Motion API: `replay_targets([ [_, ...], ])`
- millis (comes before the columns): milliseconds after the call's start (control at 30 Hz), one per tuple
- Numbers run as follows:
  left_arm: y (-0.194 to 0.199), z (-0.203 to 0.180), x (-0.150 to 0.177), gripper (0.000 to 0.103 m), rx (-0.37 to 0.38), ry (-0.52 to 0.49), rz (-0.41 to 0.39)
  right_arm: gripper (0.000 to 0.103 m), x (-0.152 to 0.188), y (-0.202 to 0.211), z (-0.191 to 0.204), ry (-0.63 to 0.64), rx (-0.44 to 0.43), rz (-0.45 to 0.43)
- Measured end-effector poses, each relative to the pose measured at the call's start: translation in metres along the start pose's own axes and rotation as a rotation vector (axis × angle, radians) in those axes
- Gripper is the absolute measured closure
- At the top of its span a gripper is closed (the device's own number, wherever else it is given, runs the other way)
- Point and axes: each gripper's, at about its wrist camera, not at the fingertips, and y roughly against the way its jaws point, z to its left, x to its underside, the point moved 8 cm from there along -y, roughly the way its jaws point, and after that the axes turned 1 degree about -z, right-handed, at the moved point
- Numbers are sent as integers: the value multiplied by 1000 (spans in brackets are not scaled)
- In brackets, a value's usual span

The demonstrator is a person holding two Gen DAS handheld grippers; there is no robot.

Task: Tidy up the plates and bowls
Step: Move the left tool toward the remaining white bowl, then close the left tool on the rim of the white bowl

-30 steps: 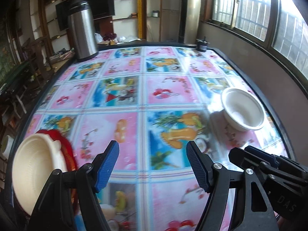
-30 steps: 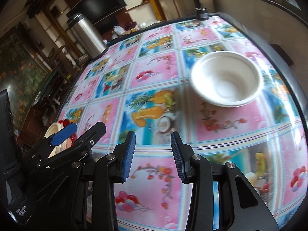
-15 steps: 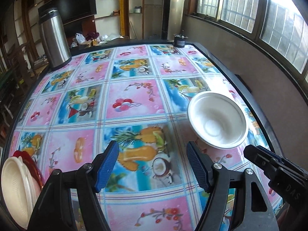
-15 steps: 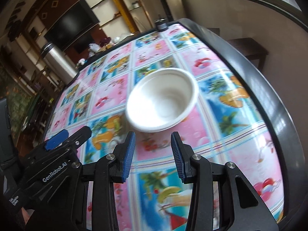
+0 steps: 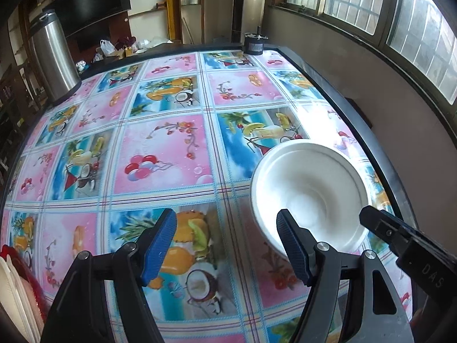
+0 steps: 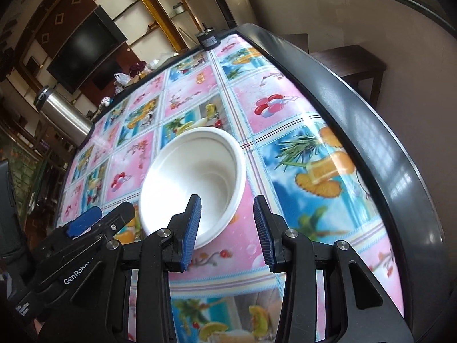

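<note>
so over the last second both my grippers have swung toward the white bowl [image 6: 197,180], and it's gone from a small thing off at the right edge of the left view to filling the lower right of it. in the right view it sits dead centre, with my right gripper [image 6: 227,228] open fairly wide and its left pad overlapping the near rim, though i can't tell if it's touching yet. my left gripper [image 5: 227,245] is wide open too, holding nothing, right pad in front of the bowl. the stack of plates [image 5: 17,294] has slid down to the lower left corner of the left view. guessing the bowl gets grabbed by the rim next and carried over there across the tablecloth [image 5: 160,154].
</note>
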Motion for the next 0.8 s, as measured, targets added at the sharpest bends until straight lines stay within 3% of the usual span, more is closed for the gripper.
replay_targets([
  [467,-38,-13,-5,31,-22,-16,65,65,-11,-26,-2,59,33,20],
  [533,-42,-14,-4,33,-20,-22,79,72,-11,-27,-2,69,44,18],
  [600,-47,-17,-1,57,-11,-38,100,76,-11,-30,-2,70,38,23],
  [800,-49,-25,4,82,0,-67,113,79,-6,-31,4,88,27,26],
])
